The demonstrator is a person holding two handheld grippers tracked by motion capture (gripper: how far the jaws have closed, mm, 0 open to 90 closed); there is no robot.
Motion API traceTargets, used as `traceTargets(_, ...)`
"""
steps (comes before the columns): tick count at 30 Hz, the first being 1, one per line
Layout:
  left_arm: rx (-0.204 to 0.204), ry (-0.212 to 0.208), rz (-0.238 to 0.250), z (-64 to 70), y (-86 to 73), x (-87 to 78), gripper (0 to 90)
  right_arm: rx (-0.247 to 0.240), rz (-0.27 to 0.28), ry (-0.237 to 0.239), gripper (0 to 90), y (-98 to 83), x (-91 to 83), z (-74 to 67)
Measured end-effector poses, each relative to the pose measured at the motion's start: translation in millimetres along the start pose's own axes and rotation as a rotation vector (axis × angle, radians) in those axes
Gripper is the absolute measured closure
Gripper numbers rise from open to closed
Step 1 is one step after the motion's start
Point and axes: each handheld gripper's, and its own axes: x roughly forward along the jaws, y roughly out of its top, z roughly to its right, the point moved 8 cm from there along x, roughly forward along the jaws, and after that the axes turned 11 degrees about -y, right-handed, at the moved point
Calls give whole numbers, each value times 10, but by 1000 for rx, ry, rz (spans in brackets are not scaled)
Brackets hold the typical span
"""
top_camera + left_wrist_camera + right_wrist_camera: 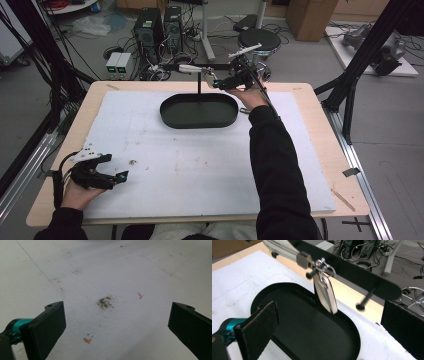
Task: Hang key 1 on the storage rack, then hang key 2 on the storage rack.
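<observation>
So the left gripper [120,176] is sitting down at the near left corner of the white mat [200,170], held in the person's left hand [80,192]. In the left gripper view its jaws are spread wide with nothing between them, just bare mat with a dark smudge [105,302] and a couple of little orange marks [87,340] on it.

The right gripper [216,82] is way over at the far side, reached out on a black sleeve [277,165], just past the far rim of the black oval tray [199,111]. The tray is on the mat, far of centre, and looks empty. In the right gripper view the jaws are also spread apart, not pinching anything.

Between and beyond those jaws there's a black stand with a flat bar [352,270] across the top and round-headed pegs [360,306] sticking out of it. A pale tag-shaped piece [325,293] hangs off one peg by a metal ring [323,265], dangling over the far edge of the tray. Another pale piece [282,248] runs off to the left from the same clip area. The hanging tag is close to the gripper, but it's apart from both jaws.

Beyond the table [320,125] the floor has computer towers [160,27] and a mess of cables.
</observation>
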Motion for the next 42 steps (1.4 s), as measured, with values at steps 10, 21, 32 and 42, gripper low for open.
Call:
traceTargets(10, -1, -2, -4, 13, -2, 18, 19, 41, -4, -21, 8, -280, -116, 280)
traceTargets(21, 5, -1, -13, 11, -9, 19, 19, 61, -11, -52, 8, -384, -184, 548)
traceTargets(32, 3, 2, -11, 11, -8, 15, 19, 74, -52, -73, 8, -639, -113, 745)
traceTargets(42, 0, 7, -12, 5, -8, 16, 19, 99, -200, -44, 8, -1006, 104, 916)
